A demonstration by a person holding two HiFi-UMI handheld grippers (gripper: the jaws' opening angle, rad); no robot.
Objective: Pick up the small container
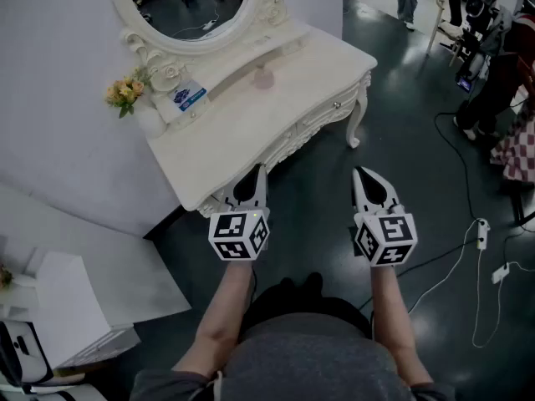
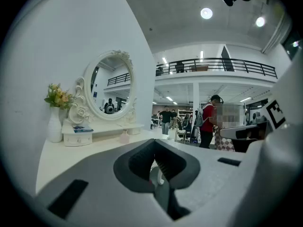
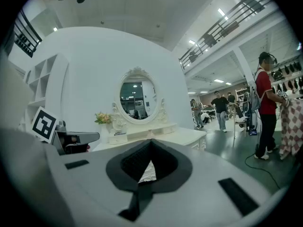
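Observation:
The small pale pink container stands on the white dressing table, in front of the oval mirror. In the left gripper view the container shows far off on the tabletop. My left gripper hovers at the table's near edge, jaws shut and empty. My right gripper hangs over the dark floor to the right of the table, also shut with nothing in it. Both grippers sit well short of the container. Their closed tips show in the left gripper view and the right gripper view.
A white vase of yellow flowers and a blue-printed card sit on the table's raised back ledge. White shelving stands at the lower left. Cables run over the floor at right. A person in red and others stand beyond.

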